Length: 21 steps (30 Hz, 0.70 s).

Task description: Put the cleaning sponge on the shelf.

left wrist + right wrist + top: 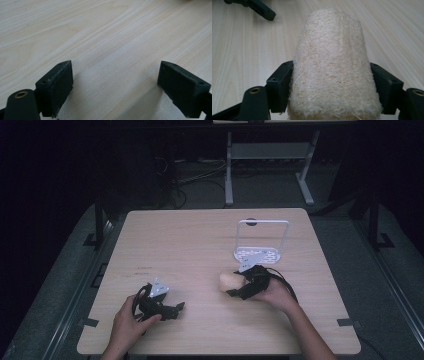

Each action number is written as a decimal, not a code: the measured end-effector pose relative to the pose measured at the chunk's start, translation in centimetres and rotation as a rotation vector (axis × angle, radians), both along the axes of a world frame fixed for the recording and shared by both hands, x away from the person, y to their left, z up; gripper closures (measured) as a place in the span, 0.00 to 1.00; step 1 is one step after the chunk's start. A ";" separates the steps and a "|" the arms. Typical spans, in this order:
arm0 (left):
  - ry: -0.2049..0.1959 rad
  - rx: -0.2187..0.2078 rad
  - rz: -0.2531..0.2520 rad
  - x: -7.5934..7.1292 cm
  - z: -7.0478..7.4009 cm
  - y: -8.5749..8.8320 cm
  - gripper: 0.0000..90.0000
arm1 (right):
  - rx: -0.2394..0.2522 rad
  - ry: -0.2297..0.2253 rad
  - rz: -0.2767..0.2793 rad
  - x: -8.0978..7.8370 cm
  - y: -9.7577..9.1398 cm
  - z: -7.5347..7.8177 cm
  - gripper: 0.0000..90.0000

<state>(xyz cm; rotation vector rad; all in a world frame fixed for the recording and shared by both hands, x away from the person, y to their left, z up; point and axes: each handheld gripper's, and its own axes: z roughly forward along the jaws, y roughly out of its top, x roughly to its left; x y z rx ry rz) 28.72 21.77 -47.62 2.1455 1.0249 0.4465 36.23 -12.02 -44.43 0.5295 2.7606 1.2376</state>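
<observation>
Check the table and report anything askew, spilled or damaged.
Nothing stands out. The loofah sponge sits whole between the right gripper's pads, the white rack stands upright on the table, and the left gripper is open over bare wood. No spills.

A pale wooden table (200, 240) before us.
We see a white wire rack (261, 240) standing upright toward its far right, with the bare wood grain stretching clear across the left half.
</observation>
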 end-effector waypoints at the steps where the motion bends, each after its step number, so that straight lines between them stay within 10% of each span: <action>1: 0.000 0.000 0.000 0.0 0.0 0.0 0.14 | -0.002 -0.002 -0.007 0.0 -0.2 0.1 0.31; 21: 0.000 0.000 0.000 0.0 0.0 0.0 0.14 | 0.020 -0.038 -0.188 1.1 -2.6 0.8 0.31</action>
